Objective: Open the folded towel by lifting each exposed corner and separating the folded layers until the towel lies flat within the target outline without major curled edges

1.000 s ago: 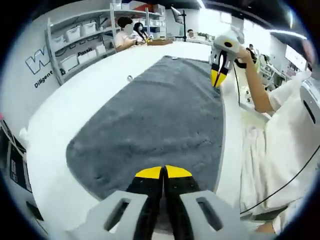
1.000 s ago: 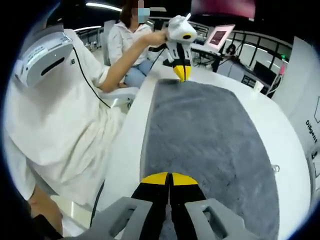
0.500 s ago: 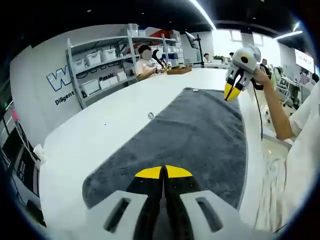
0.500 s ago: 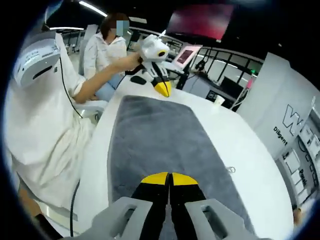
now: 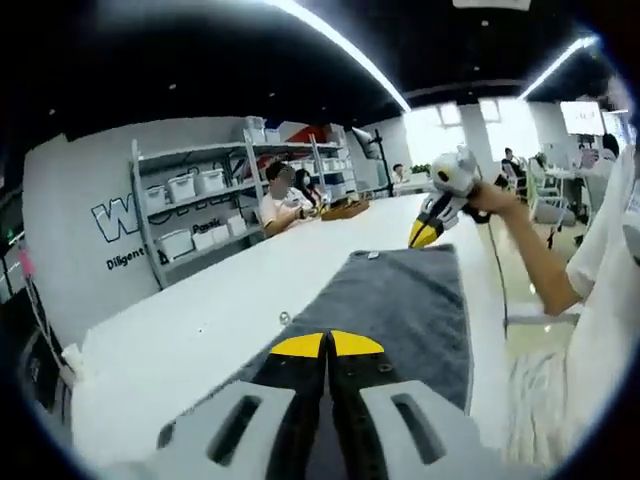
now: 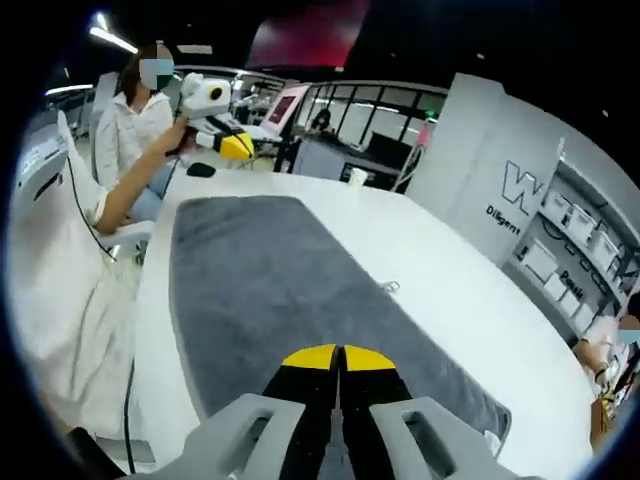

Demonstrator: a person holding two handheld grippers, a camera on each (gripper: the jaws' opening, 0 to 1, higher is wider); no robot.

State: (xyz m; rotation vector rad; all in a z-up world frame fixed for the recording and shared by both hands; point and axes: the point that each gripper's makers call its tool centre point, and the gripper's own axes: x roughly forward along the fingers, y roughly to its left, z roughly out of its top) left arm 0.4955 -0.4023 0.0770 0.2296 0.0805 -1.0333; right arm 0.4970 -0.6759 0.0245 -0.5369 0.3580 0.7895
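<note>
The towel (image 6: 290,300) lies spread lengthwise on the surface (image 6: 455,300), running from the right gripper (image 6: 339,357) at its near end to the left gripper (image 6: 235,147) above its far left corner. In the left gripper view the towel (image 5: 410,310) stretches away from the left gripper (image 5: 327,345) toward the right gripper (image 5: 422,234) at the far end. Shelving (image 5: 205,210) stands beyond the surface (image 5: 200,330) on the left.

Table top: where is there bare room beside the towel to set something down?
The widest bare stretch of the white table runs along the grey towel's long edge on the shelving side, broken by one small clip-like item. The opposite strip, by the person's sleeve, is narrow. The towel's ends are crowded by the grippers.
</note>
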